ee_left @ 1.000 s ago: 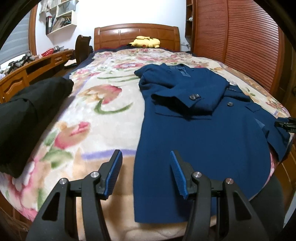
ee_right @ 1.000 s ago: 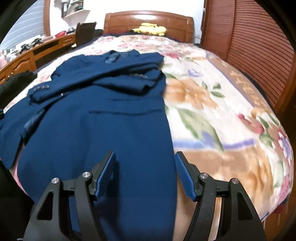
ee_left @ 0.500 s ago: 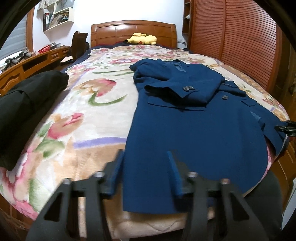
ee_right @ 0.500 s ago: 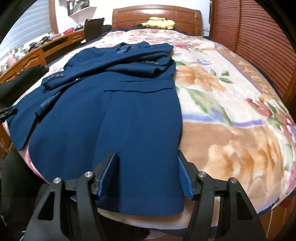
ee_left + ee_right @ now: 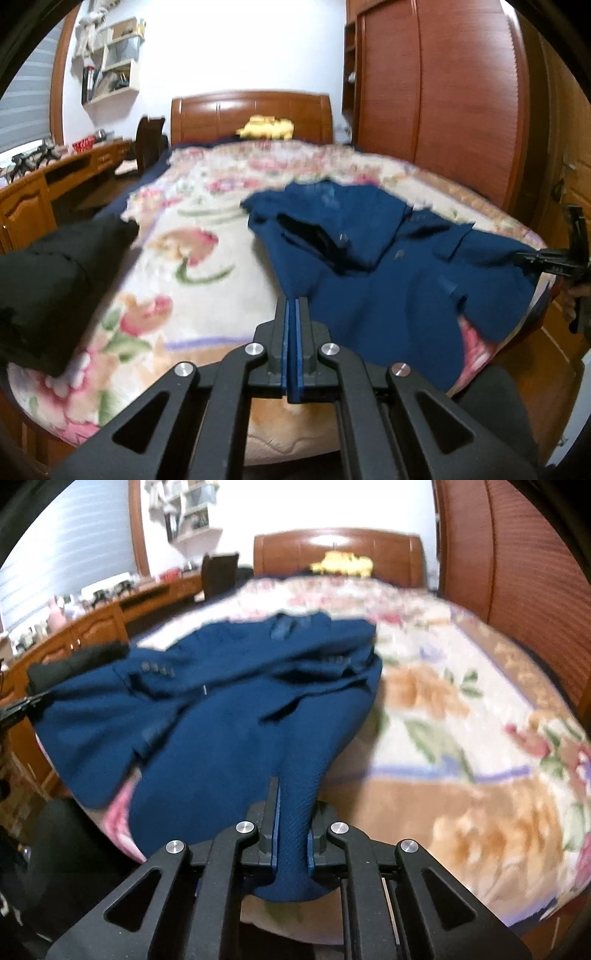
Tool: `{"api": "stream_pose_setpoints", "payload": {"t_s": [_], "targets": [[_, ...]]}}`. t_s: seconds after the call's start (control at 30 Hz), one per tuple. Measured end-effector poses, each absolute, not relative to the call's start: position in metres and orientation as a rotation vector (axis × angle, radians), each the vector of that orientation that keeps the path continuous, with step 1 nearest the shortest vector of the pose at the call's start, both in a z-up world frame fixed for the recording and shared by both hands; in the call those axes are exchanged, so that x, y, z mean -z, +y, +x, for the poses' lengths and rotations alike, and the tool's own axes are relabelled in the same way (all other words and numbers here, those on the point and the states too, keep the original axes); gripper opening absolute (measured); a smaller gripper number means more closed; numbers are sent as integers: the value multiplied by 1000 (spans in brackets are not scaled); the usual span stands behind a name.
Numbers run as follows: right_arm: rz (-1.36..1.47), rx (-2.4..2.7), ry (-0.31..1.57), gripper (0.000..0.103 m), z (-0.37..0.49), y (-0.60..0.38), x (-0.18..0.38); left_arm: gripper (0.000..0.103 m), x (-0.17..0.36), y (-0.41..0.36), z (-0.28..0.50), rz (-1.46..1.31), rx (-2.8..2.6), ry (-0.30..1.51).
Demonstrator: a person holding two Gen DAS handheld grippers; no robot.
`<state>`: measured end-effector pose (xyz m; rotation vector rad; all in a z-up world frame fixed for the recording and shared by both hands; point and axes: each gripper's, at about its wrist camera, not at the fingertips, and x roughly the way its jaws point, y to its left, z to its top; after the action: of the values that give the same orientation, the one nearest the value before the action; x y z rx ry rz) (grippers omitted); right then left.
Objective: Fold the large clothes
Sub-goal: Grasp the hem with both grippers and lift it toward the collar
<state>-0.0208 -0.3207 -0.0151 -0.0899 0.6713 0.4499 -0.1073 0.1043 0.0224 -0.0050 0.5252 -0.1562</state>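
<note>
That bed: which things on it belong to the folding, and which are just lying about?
In the job: dark blue suit jacket, left gripper, right gripper.

Lying about: black folded garment, yellow plush toy, floral blanket.

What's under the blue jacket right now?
The floral blanket shows beside and below the lifted hem of the blue jacket. Whatever lies beneath its upper half is covered.

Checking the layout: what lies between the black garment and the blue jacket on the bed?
Only bare floral blanket between the black garment and the jacket; the left wrist view shows it.
</note>
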Motion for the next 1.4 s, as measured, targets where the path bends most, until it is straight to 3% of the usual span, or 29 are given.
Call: {"api": "stream_pose_setpoints", "payload": {"t_s": [0.83, 1.03, 1.4], "targets": [[-98, -583, 279, 6, -90, -308, -164, 0, -184, 101, -139, 37, 164, 202], [-127, -540, 294, 6, -25, -292, -173, 0, -170, 113, -73, 38, 96, 273], [-141, -433, 503, 6, 145, -281, -84, 0, -87, 140, 70, 19, -31, 462]]}}
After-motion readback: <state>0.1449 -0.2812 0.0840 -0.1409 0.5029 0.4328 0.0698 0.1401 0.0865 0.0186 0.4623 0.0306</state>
